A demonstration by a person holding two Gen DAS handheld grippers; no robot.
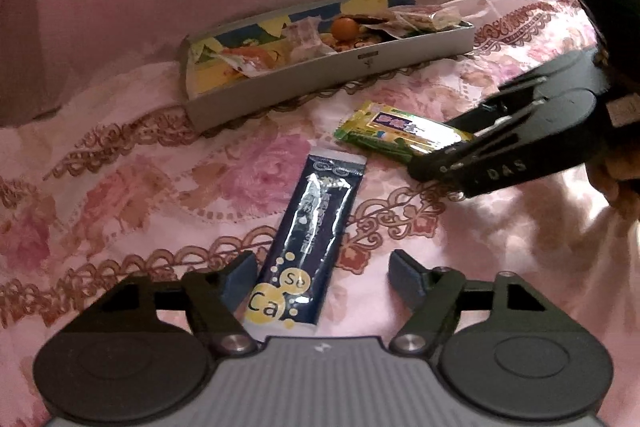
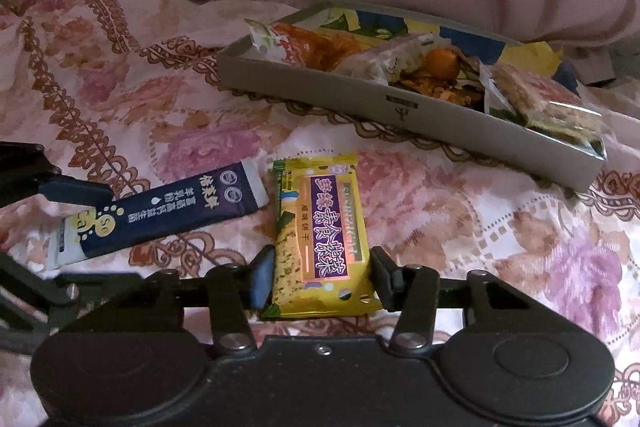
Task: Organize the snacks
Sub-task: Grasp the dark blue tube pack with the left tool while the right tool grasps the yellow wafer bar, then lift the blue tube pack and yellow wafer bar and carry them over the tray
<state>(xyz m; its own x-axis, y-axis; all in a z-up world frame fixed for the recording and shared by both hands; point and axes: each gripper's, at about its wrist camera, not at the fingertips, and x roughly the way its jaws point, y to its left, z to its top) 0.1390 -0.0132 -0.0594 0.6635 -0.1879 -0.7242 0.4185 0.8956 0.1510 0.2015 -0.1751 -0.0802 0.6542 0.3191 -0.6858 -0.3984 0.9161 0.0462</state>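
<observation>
Loosely, left gripper straddles dark sachet; right gripper clamps cracker packet edges.

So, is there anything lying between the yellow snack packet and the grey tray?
Nothing visible: only bare floral bedsheet separates the yellow snack packet, between the right gripper fingers, from the grey tray.

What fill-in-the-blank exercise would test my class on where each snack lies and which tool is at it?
1. The dark blue sachet lies between the fingers of the ____ tool.
2. The right tool straddles the ____ cracker packet.
3. The small orange fruit sits inside the grey ____.
4. Both loose snacks lie on a ____ bedspread.

Answers: left; yellow; tray; floral
</observation>
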